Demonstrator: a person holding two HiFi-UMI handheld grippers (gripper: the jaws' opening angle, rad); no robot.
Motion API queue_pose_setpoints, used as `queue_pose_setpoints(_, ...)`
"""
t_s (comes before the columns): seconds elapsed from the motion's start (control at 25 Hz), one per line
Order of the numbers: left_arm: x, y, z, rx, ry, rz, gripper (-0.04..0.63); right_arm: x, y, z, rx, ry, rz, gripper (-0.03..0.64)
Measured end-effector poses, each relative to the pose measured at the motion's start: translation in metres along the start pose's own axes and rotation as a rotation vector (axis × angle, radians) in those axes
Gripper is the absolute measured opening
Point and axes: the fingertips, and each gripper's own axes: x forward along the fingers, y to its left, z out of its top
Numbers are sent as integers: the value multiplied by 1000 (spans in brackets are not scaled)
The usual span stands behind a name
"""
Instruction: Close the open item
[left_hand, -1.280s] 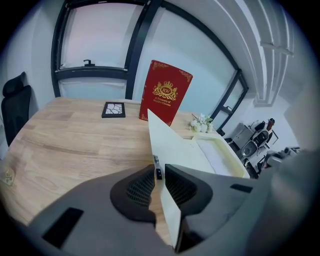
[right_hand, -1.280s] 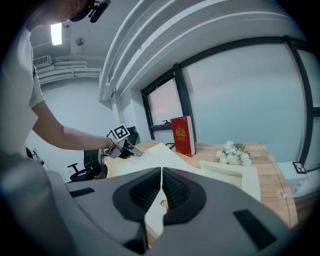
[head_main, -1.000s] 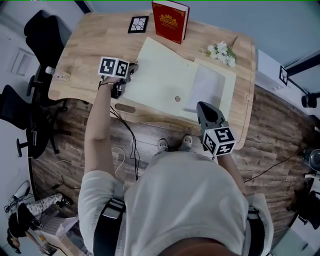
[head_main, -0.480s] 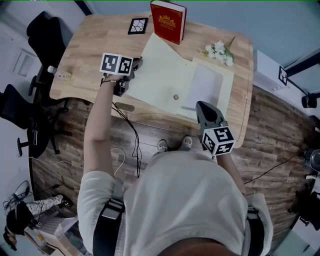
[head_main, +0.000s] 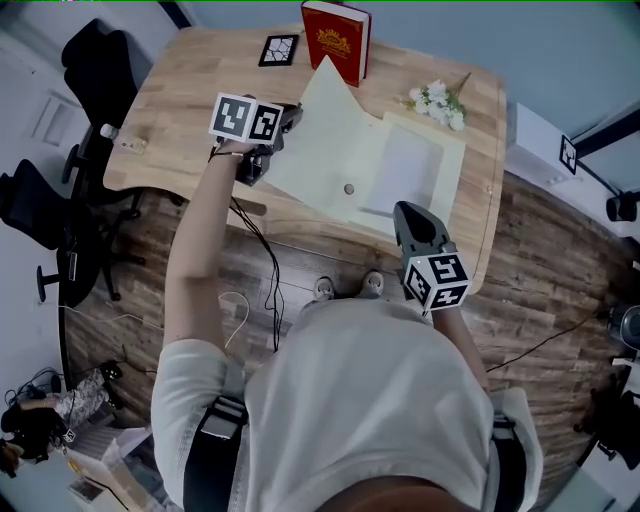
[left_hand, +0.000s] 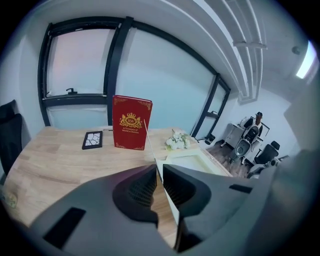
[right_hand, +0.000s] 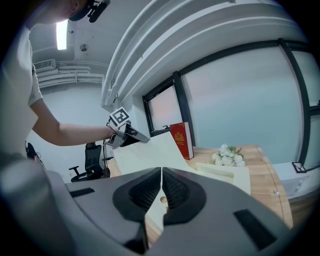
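on the wooden table, the open cream box lies toward the right edge, its cover raised aslant over the middle. the left gripper has the cover's free edge between its jaws, which are closing on it, near the upright red book; bare wood lies to its left. the right gripper, jaws pressed together and empty, hovers at the front edge. a second ago the cover lay flatter, with the left gripper farther left.

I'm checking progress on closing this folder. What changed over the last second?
The left gripper, its jaws closing on the cover's edge, moved rightward and away from the person, lifting the cover off the table and tilting it toward the folder's other half. The right gripper, red book and flowers stayed put.
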Motion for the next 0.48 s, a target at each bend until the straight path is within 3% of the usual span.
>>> queue_pose_setpoints(0.48, 7, -61, 24, 32, -12, -47, 55, -21, -22, 2, 7, -32, -13, 20)
